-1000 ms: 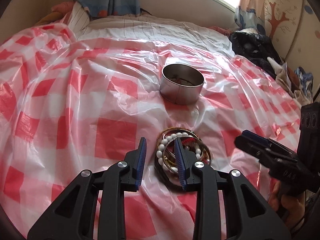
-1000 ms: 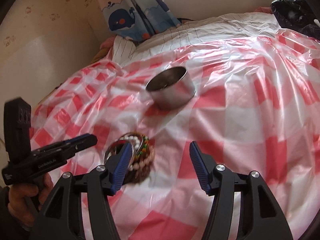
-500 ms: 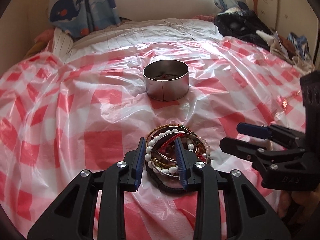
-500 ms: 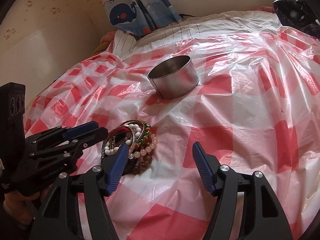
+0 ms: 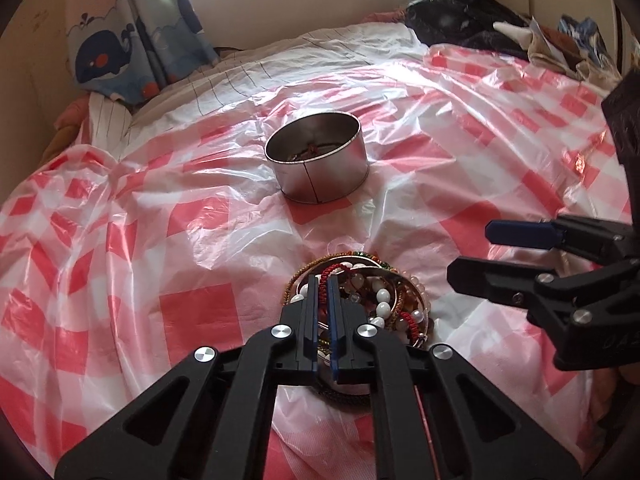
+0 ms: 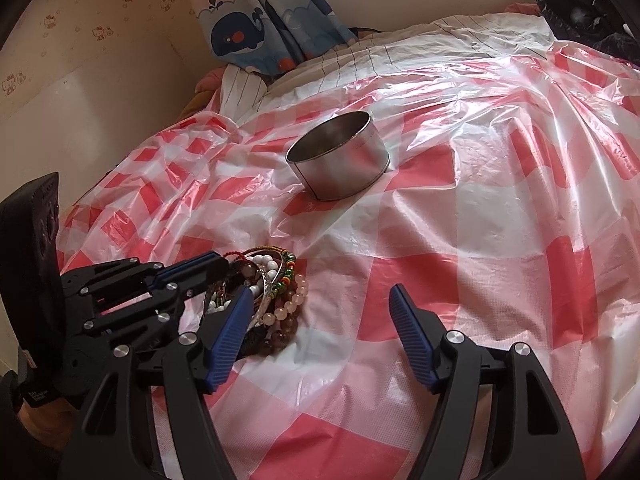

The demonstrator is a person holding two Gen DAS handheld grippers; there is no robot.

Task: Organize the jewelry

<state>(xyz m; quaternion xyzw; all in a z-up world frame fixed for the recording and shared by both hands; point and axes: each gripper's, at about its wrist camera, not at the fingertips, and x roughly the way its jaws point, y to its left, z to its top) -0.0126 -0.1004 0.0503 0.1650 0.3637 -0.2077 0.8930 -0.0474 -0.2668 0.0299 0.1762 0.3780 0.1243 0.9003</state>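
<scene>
Left wrist view. Landmark: metal tin (image 5: 318, 164), round, lidless, standing on the red-and-white checked plastic sheet (image 5: 192, 312) spread over the bed; small dark items lie inside it. Pile of bracelets (image 5: 372, 300), with white beads, a red cord and gold bangles, lies on the sheet on the camera's side of the tin, apart from it. Left claw (image 5: 323, 284) is down in the pile, its blue pads nearly together; what they pinch is hidden. Right claw (image 5: 480, 252) hangs to the right of the pile, parted. Whale-print curtain (image 5: 132, 52) hangs beyond the tin.

Right wrist view. Tin (image 6: 340, 156) stands beyond the bracelets (image 6: 276, 296), apart from them. Right claw (image 6: 320, 304) is spread wide, its left pad in front of the pile. Left claw (image 6: 222, 266) meets the pile from the left.
</scene>
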